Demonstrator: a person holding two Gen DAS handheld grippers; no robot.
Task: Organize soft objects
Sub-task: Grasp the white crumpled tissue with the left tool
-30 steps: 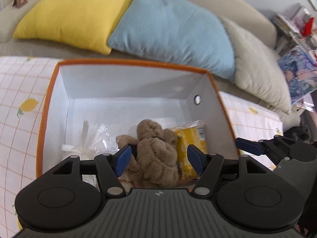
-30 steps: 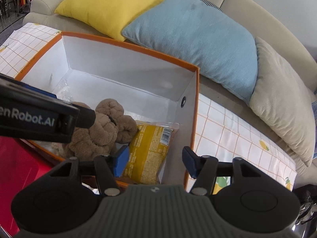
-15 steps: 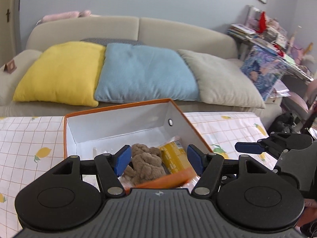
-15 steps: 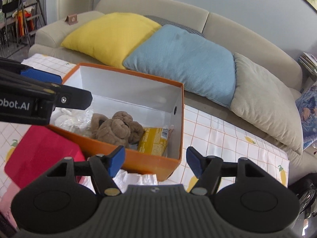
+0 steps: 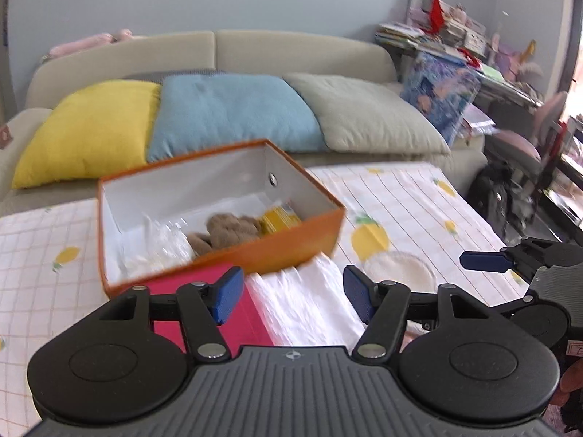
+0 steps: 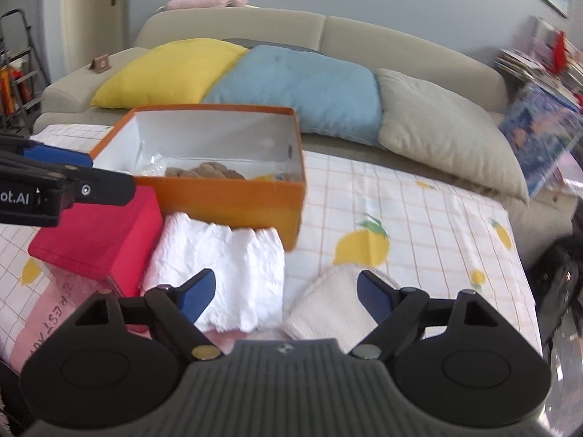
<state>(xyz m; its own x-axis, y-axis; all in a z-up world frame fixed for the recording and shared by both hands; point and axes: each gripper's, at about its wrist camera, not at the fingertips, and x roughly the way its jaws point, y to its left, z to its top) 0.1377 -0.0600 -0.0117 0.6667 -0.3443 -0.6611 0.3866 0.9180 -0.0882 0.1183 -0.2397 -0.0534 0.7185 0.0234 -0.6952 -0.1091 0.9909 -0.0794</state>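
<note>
Soft objects part-sorted: brown plush [image 5: 229,228] and yellow packet [image 5: 280,218] lie in orange box [image 6: 233,200] on lemon-print cloth [image 6: 419,218]. White crumpled cloth [image 6: 226,273] w/ long axis running toward box, and pale pad [image 6: 331,309], lie outside, nearest the tools, likely next. Left gripper [image 5: 289,293] and right gripper [image 6: 286,291] both spread, nothing between; right jaws just widened, left narrowed slightly.
</note>
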